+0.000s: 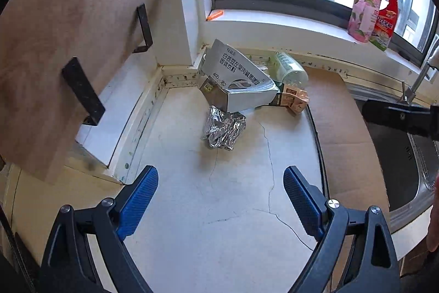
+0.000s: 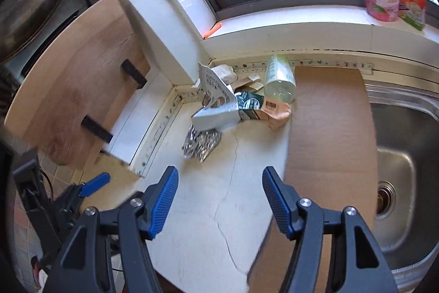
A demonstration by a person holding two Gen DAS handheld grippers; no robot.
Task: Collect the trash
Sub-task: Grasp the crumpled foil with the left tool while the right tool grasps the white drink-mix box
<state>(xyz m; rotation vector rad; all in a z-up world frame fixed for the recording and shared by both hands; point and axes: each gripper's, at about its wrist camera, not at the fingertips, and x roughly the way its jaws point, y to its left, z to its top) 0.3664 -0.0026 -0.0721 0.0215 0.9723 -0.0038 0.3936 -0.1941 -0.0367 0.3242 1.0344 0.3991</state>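
Trash is piled in the far corner of the cracked white counter (image 1: 214,210). A crumpled foil ball (image 1: 223,129) (image 2: 201,143) lies nearest. Behind it leans a silver carton with printed text (image 1: 238,78) (image 2: 216,111), then a dark green and tan paper pack (image 1: 292,99) (image 2: 260,107) and a clear plastic bottle on its side (image 1: 290,67) (image 2: 279,78). My left gripper (image 1: 221,191) hangs open above bare counter, well short of the foil. My right gripper (image 2: 216,194) is open too, with nothing between its blue pads; its black body (image 1: 397,116) shows at the right edge.
A sheet of cardboard (image 2: 329,128) covers the counter right of the pile, beside a steel sink (image 2: 406,155). A wooden board with black brackets (image 1: 68,59) leans on the left wall. A pink soap bottle (image 1: 363,10) and red spray bottle (image 1: 388,15) stand on the windowsill.
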